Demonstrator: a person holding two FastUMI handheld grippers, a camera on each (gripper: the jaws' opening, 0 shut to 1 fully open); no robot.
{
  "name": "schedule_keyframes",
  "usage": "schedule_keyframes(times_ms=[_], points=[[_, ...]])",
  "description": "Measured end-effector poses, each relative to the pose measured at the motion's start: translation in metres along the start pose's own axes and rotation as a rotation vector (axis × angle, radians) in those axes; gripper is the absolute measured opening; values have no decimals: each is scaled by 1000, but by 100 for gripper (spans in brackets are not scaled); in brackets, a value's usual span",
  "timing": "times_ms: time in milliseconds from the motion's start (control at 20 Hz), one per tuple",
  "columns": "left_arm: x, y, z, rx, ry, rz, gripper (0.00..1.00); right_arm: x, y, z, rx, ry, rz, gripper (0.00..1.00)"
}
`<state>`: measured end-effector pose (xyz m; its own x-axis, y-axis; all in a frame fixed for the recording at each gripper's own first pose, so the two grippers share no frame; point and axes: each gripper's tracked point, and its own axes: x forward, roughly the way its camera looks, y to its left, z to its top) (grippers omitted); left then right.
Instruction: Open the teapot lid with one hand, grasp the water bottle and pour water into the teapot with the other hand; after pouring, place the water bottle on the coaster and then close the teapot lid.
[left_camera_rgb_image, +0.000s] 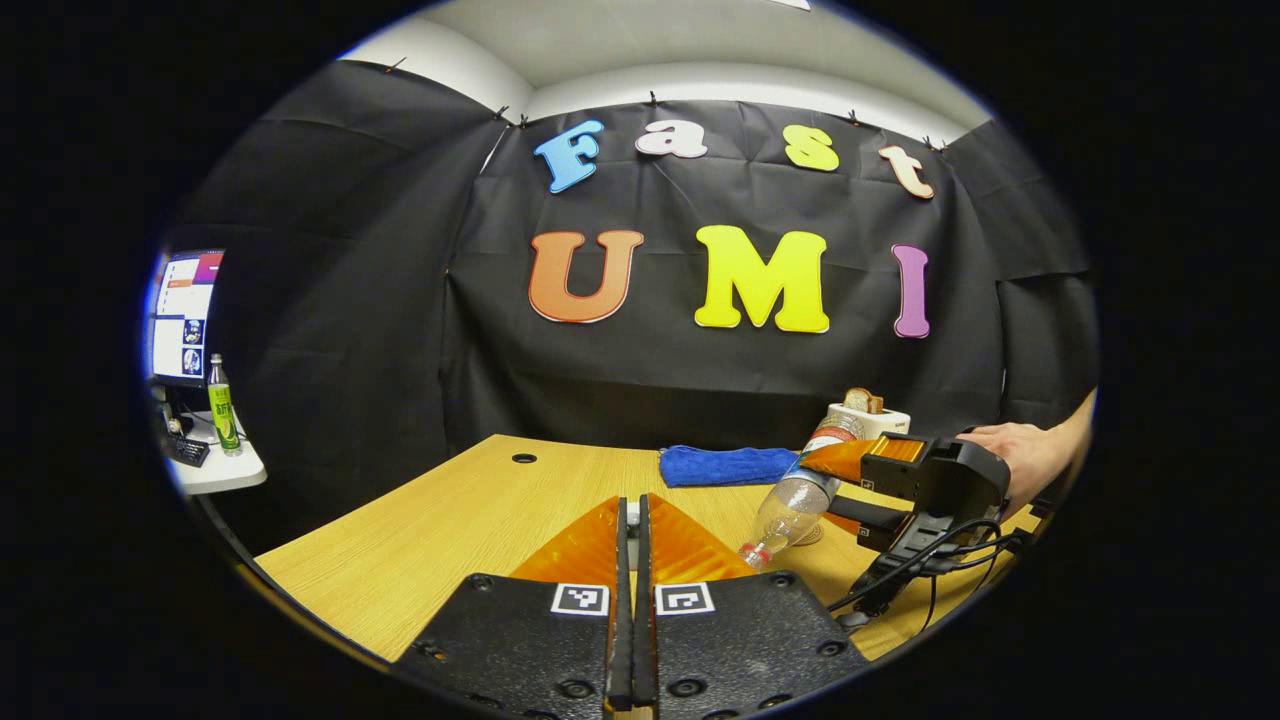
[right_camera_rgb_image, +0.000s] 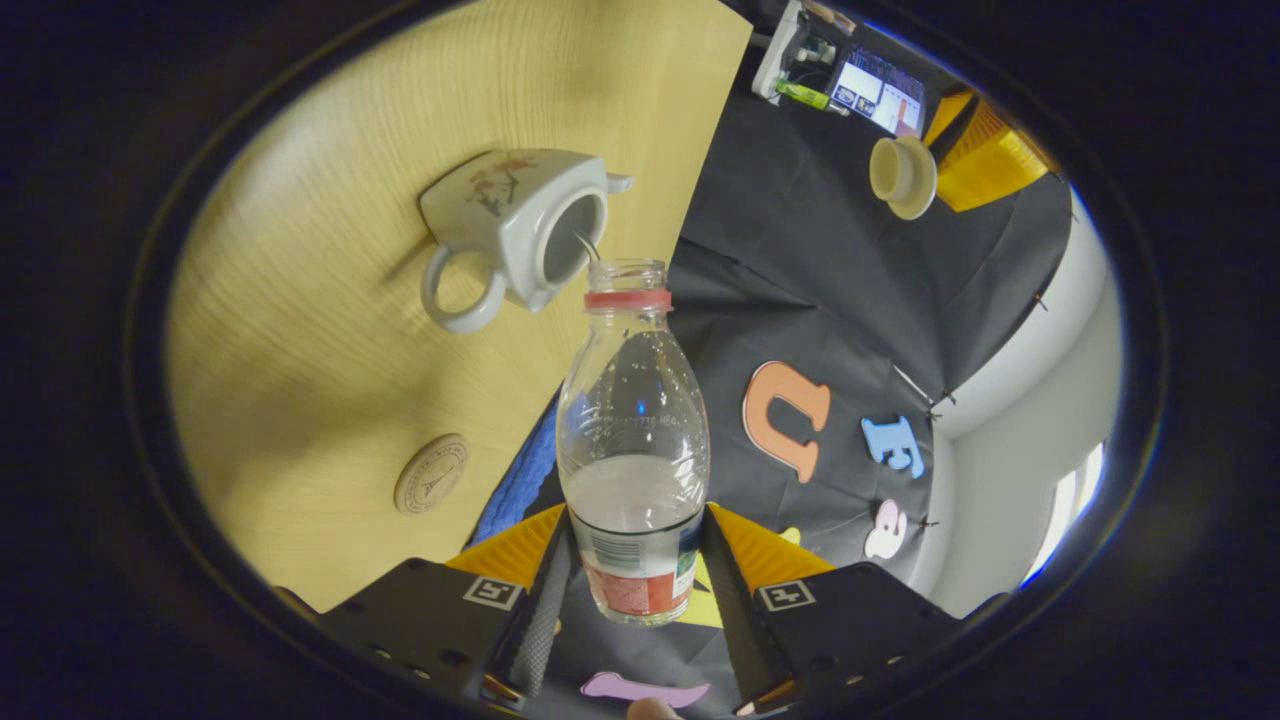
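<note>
In the right gripper view my right gripper (right_camera_rgb_image: 637, 530) is shut on a clear water bottle (right_camera_rgb_image: 632, 440) with a red neck ring, uncapped and partly full. The bottle tips toward a white flowered teapot (right_camera_rgb_image: 510, 225) on the table, and a thin stream runs from its mouth into the open top. A round coaster (right_camera_rgb_image: 431, 474) lies on the wood nearer to me. The white teapot lid (right_camera_rgb_image: 903, 175) hangs in the air, held by my left gripper (right_camera_rgb_image: 945, 165). In the left gripper view my left gripper (left_camera_rgb_image: 632, 512) has its fingers pressed together. The tilted bottle (left_camera_rgb_image: 795, 505) sits in the right gripper (left_camera_rgb_image: 838, 490).
A blue cloth (left_camera_rgb_image: 727, 465) lies at the back of the wooden table (left_camera_rgb_image: 450, 520), with a white toaster (left_camera_rgb_image: 868, 415) holding bread behind it. A hand (left_camera_rgb_image: 1020, 455) holds the right gripper. A side table at far left carries a monitor and a green bottle (left_camera_rgb_image: 222, 405).
</note>
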<state>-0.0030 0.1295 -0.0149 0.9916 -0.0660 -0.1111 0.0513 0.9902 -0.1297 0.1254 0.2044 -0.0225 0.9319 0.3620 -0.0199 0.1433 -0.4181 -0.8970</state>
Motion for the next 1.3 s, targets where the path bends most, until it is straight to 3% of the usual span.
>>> schedule_keyframes(times_ms=[1300], points=[[-4, 11, 3, -19, -4, 16, 3, 1, -29, 2, -161, 3, -73, 70]])
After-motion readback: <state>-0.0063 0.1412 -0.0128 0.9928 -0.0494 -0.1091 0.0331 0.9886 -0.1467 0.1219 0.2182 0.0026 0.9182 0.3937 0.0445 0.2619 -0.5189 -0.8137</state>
